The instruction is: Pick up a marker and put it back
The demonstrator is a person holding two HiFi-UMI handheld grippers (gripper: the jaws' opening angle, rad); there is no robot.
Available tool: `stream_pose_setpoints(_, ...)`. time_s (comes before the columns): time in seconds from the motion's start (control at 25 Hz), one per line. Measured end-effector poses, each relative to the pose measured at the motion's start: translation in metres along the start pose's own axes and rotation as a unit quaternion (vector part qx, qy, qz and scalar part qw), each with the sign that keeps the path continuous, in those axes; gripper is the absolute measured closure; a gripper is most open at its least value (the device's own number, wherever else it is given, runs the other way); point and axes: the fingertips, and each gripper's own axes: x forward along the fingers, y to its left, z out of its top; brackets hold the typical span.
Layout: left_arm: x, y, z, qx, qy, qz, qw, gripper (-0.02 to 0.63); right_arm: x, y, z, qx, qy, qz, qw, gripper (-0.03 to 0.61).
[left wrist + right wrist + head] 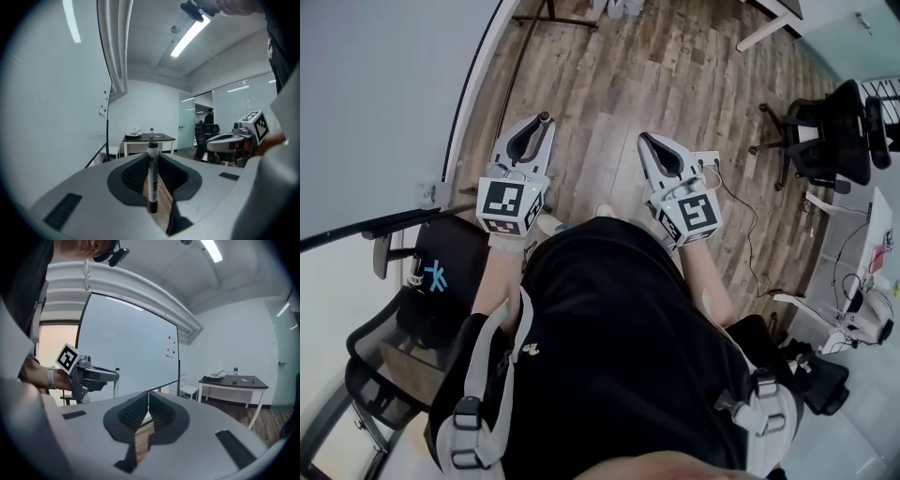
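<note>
A black-capped marker (153,178) stands upright between the pads of my left gripper (152,180), which is shut on it. In the head view the left gripper (542,124) is held out over the wooden floor, and the marker's dark tip (547,117) sticks up at its jaws. My right gripper (649,142) hangs level beside it, a little to the right. Its jaws meet at the tips with nothing between them (148,401). Each gripper view shows the other gripper: the right gripper (234,138) and the left gripper (89,376) with the marker (116,383).
A large whiteboard (131,348) stands on the left wall. A dark table (149,138) with small items is at the far end. Black office chairs sit at the right (834,131) and close by my left side (431,281).
</note>
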Motion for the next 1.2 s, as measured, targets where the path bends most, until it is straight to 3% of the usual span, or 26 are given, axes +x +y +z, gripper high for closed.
stream_pose_setpoints(0.28, -0.045, 0.042, 0.001, -0.007, -0.007, 0.073, 0.9973, 0.541, 0.031, 0.035, 0.006, -0.01, -0.002, 0.059, 0.998, 0.563)
stream_pose_setpoints(0.56, -0.096, 0.085, -0.001, -0.019, -0.015, 0.155, 0.9876, 0.541, 0.063, 0.073, 0.01, -0.019, -0.002, 0.125, 0.992, 0.563)
stream_pose_setpoints(1.2, -0.215, 0.162, -0.009, -0.037, -0.037, 0.319, 0.9462, 0.541, 0.129, 0.163, 0.024, -0.052, -0.005, 0.248, 0.967, 0.563)
